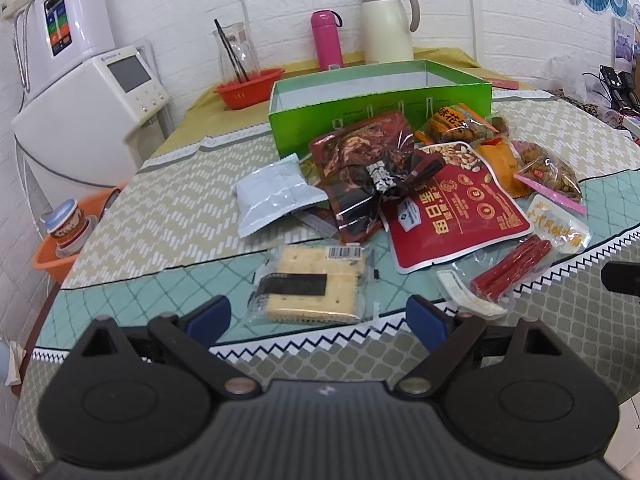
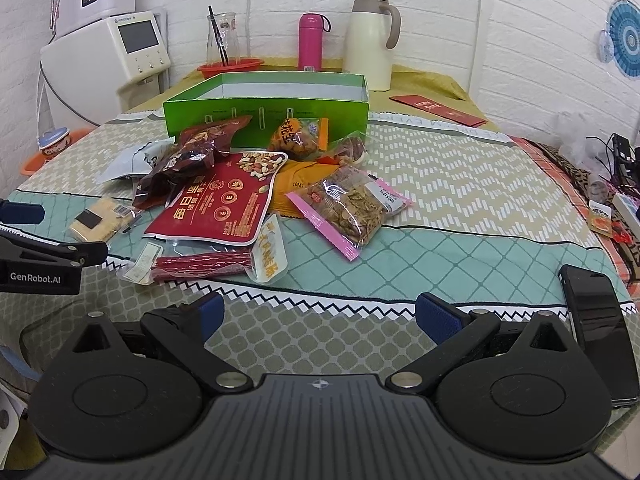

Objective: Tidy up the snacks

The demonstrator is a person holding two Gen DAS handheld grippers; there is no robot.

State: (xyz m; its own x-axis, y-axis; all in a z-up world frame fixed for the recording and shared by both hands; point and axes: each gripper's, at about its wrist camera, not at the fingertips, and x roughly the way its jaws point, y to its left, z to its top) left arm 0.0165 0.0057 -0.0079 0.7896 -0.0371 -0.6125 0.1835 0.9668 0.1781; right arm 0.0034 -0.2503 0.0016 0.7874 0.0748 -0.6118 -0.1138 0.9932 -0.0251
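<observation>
A green box (image 1: 380, 104) sits open on the table (image 2: 460, 184). From what shows, the box looks empty. A heap of snacks lies just in front of it, so the tidying has not started yet.

The left gripper (image 1: 318, 314) has its fingers spread wide and holds nothing. The cracker pack (image 1: 310, 286) lies right between its blue tips, the nearest snack on the near side of the heap, well away from the green box. The right gripper (image 2: 318, 312) is spread wide too and holds nothing. It hangs over bare cloth, near the clear bag of fried bits (image 2: 352, 206) and the red stick pack (image 2: 204, 264).

The cracker pack looks like the first thing to pick. To do it well, the left gripper should go down low, so one tip sits on each side of the pack. It should close softly, because crackers break. The wrapper is shiny and could slip, so a hold on the thick middle is better than on the thin edge.

Then the pack must go up over the big red nut bag (image 1: 456, 216) and the dark shiny bag (image 1: 360, 160), and down inside the green box. Lifting high keeps the heap from being knocked.
</observation>
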